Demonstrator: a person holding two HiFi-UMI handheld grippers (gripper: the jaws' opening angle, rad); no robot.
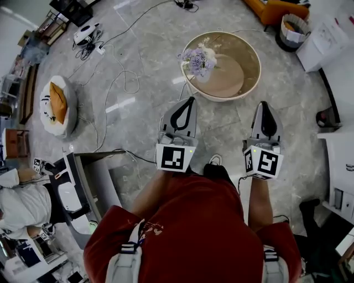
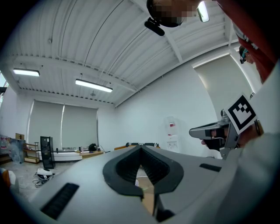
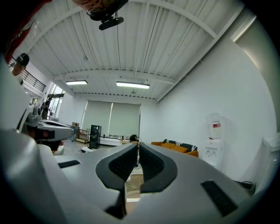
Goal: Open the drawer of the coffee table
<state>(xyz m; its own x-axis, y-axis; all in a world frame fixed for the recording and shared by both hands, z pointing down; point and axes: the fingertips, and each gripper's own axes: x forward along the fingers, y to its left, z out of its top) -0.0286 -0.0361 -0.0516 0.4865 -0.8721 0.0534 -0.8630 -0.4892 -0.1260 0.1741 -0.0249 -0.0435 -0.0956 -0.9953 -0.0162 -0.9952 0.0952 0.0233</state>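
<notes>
The round coffee table (image 1: 221,98), with a tan top and a cream rim, stands on the marble floor ahead of me; a vase of pale purple flowers (image 1: 198,59) sits on its left side. No drawer shows from above. My left gripper (image 1: 191,100) is held level a short way in front of the table's near edge, jaws together and empty. My right gripper (image 1: 264,104) is beside it to the right, off the table's right edge, also shut and empty. In the left gripper view the left gripper (image 2: 141,148) has its tips meeting, and in the right gripper view so does the right gripper (image 3: 138,144).
Cables (image 1: 119,83) trail over the floor to the left of the table. A round white cushion with an orange pillow (image 1: 55,105) lies at far left. Grey equipment (image 1: 83,188) and another person (image 1: 22,204) are at lower left. An orange sofa (image 1: 276,8), a basket (image 1: 293,30) and white cabinets (image 1: 337,160) line the right.
</notes>
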